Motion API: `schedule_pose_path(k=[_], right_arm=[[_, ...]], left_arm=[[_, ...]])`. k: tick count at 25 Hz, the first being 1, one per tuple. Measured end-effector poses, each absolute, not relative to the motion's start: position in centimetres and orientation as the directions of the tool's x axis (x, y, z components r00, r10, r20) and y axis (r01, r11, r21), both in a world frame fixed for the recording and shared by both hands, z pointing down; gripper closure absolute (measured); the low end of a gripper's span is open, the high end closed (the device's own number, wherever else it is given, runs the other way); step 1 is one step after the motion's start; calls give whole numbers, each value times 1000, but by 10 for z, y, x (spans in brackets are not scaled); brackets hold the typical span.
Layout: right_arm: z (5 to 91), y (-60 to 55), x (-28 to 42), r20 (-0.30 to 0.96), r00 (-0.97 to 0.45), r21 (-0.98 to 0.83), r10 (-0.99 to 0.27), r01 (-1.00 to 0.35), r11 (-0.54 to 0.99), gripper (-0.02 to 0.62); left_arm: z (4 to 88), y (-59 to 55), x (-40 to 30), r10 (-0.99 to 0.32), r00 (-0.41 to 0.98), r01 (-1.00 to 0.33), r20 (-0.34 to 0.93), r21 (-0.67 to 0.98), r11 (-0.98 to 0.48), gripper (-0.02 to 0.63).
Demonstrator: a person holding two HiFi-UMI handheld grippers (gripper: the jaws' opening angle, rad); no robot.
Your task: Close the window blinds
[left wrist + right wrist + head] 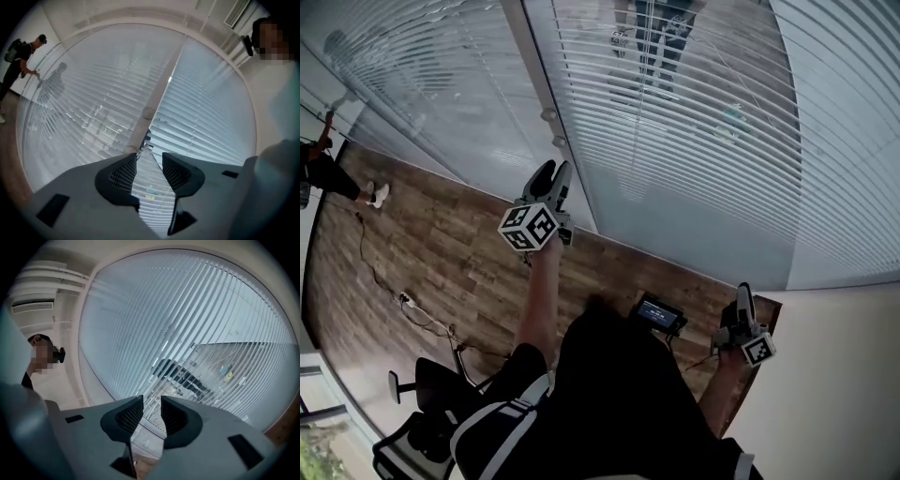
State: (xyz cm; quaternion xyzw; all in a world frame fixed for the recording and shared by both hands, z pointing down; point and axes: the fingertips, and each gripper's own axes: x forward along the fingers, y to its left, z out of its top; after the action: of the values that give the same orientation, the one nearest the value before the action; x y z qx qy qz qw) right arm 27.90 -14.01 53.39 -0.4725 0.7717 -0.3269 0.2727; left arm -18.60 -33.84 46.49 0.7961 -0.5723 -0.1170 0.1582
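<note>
White slatted blinds point(694, 122) hang over the window panes on both sides of a pale window post point(546, 103). My left gripper point(556, 170) is held up level just before that post, its jaws apart with nothing between them. In the left gripper view the post point(154, 101) runs up from the left gripper point(149, 164), with a small dark fitting point(147, 136) at its base and the blinds point(93, 108) behind. My right gripper point(742, 292) hangs lower at the right, open and empty. In its own view the right gripper point(151, 414) faces the blinds point(187, 324).
A person point(328, 173) stands at the far left by the glass. On the wooden floor point(450, 253) lie a cable with a power strip point(406, 301) and a small screen device point(659, 314). An office chair point(422, 412) is behind me. A beige wall point(844, 375) closes the right.
</note>
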Motion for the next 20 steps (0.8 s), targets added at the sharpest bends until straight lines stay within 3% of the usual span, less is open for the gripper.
schedule_pose_path(k=[5,12,20], right_arm=[[552,-136,300,-100,-407,-781,-908,-533,325,472],[543,-145,301,-135,-362,-770,-922,-548,327,472],[554,-140,277,-124,-339,-771,-933,-559,306,472]], left_arm=[[473,-345,-192,-969,240,-910,52,359,-206,437],[488,-375,-207,-981,187,-870,51,472,-142,437],[496,-384,-206,-981,190,-906,41,391,-160,439]])
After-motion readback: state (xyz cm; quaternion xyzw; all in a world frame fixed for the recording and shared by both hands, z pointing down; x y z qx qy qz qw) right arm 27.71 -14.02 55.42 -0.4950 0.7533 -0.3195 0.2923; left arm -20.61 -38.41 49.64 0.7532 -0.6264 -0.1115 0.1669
